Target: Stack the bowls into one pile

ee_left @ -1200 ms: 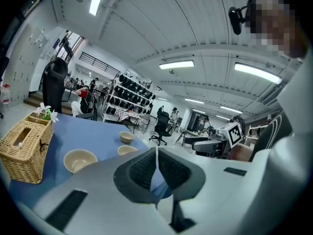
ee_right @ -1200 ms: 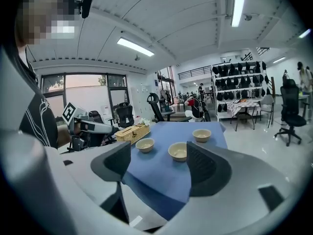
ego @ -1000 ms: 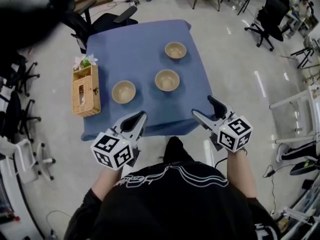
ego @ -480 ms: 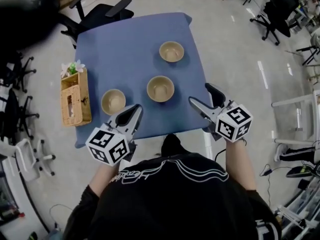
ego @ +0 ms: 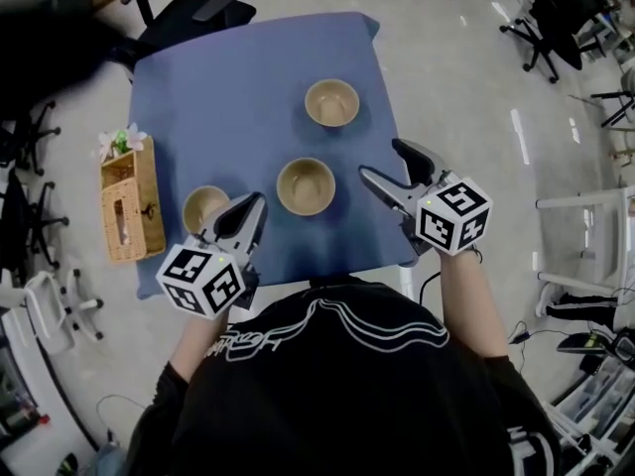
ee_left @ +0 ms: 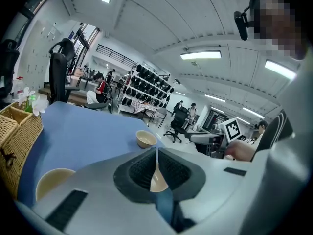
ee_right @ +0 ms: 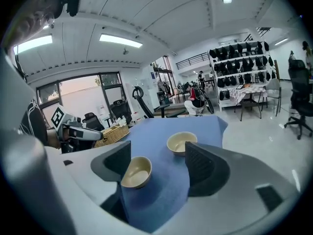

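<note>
- On the blue surface [ego: 248, 77] the three bowls sit well apart. The far bowl [ego: 331, 102] is toward 12 o'clock, the middle bowl [ego: 305, 186] is near the centre, and the near bowl [ego: 198, 207] is toward 8 o'clock. Nothing is stacked yet.
- Your left tool [ego: 254, 202] hangs just beside the near bowl with its jaws pressed together and holds nothing. If you push in like that, you will likely shove the bowl toward the wicker basket [ego: 130, 198] at 9 o'clock, or off the 6 o'clock edge.
- Your right tool [ego: 380, 159] gapes wide and empty at 3 o'clock of the middle bowl. If you pinch only a sliver of the rim, the bowl may tilt and slip out.
- The surface looks cloth-covered, so a dragged bowl could bunch it and shift the others.
- If you set one bowl into another at a tilt, it may sit crooked or tip the pile.
</note>
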Motion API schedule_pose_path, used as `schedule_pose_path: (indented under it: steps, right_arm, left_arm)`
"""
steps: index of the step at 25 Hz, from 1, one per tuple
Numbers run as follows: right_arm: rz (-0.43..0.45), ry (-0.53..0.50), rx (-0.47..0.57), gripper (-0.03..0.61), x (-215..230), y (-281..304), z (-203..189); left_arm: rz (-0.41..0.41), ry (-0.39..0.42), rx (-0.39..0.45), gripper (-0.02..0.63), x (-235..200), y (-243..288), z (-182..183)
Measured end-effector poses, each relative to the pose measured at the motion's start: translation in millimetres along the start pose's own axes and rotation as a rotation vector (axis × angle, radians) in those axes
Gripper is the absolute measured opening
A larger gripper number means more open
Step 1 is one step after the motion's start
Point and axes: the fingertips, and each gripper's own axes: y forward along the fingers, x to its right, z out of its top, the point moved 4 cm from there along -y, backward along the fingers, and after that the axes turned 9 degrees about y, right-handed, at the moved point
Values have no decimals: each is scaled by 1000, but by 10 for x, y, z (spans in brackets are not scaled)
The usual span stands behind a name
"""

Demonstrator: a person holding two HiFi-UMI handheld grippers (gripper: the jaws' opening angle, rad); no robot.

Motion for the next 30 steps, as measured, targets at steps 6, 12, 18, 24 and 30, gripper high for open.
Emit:
schedule_pose_path:
  steps: [6, 12, 18, 24, 30]
  right_arm:
    - [4, 12, -32, 359, 301, 315, 99]
    - [-12, 25, -82, 357, 553, 619, 142]
    - [-32, 63, -109, 357, 832, 954, 174]
    - [-84, 80, -126, 356, 1184, 1293, 203]
    - [-93, 114, -206, 347, 1404, 1604, 57]
  left_arm:
    - [23, -22, -10, 34, -121, 222, 12]
    - [62, -56, 2, 34, -237, 362, 33]
    - [107, -91, 0, 34, -339, 438, -44]
    - [149, -138, 9, 34, -392, 469, -102]
    - [189, -127, -16, 34, -462, 482, -213]
